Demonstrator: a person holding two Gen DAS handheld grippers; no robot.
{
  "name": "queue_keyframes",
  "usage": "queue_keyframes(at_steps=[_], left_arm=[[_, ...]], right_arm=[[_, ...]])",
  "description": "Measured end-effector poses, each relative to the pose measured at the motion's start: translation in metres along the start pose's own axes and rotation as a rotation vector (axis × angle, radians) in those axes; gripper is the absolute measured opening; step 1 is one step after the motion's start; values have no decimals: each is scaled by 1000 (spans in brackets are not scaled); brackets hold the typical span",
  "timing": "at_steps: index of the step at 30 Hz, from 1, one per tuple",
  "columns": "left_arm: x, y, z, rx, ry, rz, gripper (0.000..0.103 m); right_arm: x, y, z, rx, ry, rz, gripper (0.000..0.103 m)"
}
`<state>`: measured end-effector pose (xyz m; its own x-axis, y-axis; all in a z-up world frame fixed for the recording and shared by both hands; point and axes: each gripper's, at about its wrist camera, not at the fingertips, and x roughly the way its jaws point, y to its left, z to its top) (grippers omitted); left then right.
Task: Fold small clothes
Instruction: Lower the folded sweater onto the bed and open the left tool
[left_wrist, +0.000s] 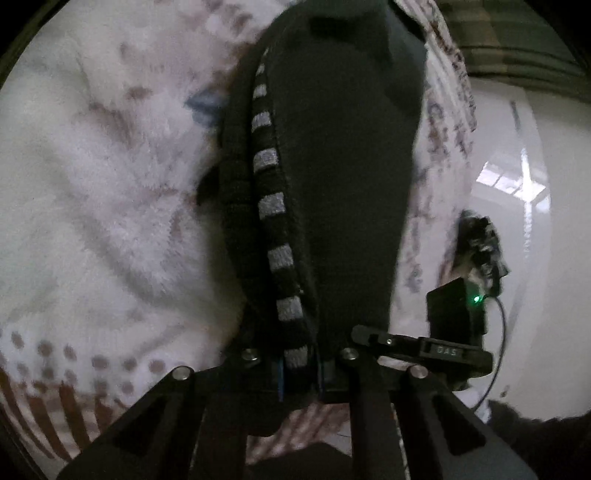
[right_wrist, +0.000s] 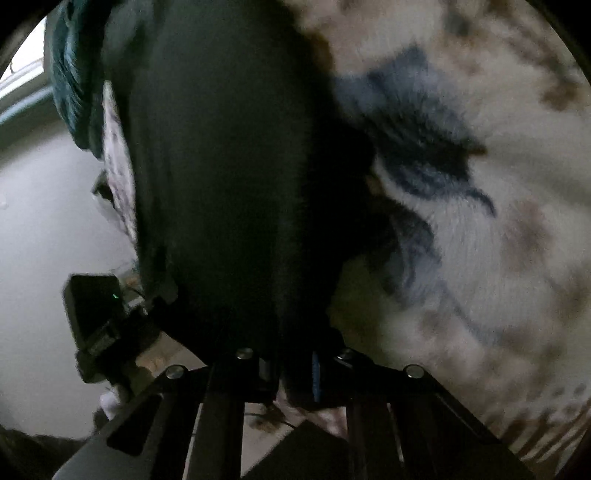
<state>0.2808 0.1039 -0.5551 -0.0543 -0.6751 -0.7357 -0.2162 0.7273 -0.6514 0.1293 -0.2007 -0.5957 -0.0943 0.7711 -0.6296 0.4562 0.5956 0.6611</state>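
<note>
A small black garment (left_wrist: 343, 177) with a black-and-grey striped edge (left_wrist: 275, 206) hangs lifted between my two grippers, above a fluffy white blanket. My left gripper (left_wrist: 299, 369) is shut on its striped edge, the cloth pinched between the jaws. In the right wrist view the same black garment (right_wrist: 229, 177) fills the middle, and my right gripper (right_wrist: 291, 373) is shut on its lower edge. The right gripper's body (left_wrist: 458, 325) shows at the right of the left wrist view; the left gripper's body (right_wrist: 96, 321) shows at the left of the right wrist view.
The blanket (left_wrist: 92, 192) is white fleece with brown and blue blotches (right_wrist: 417, 136) and brown stripes near its edge. A glossy white floor (left_wrist: 517, 206) lies beyond it. A dark teal cloth (right_wrist: 74, 74) sits at the upper left of the right wrist view.
</note>
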Motion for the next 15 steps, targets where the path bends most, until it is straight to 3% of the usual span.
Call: queue_keyframes(at_steps=[4, 7, 11, 15], left_arm=[[-36, -31, 3, 15, -50, -55, 9], [-57, -67, 30, 39, -115, -122, 9], [-73, -121, 106, 94, -224, -231, 9], [-77, -146, 197, 118, -327, -276, 9]], right_arm=[[-41, 35, -14, -27, -78, 73, 12], [-80, 72, -3, -67, -153, 116, 12], [-133, 121, 61, -141, -271, 168, 12], [-180, 161, 155, -207, -422, 173, 12]])
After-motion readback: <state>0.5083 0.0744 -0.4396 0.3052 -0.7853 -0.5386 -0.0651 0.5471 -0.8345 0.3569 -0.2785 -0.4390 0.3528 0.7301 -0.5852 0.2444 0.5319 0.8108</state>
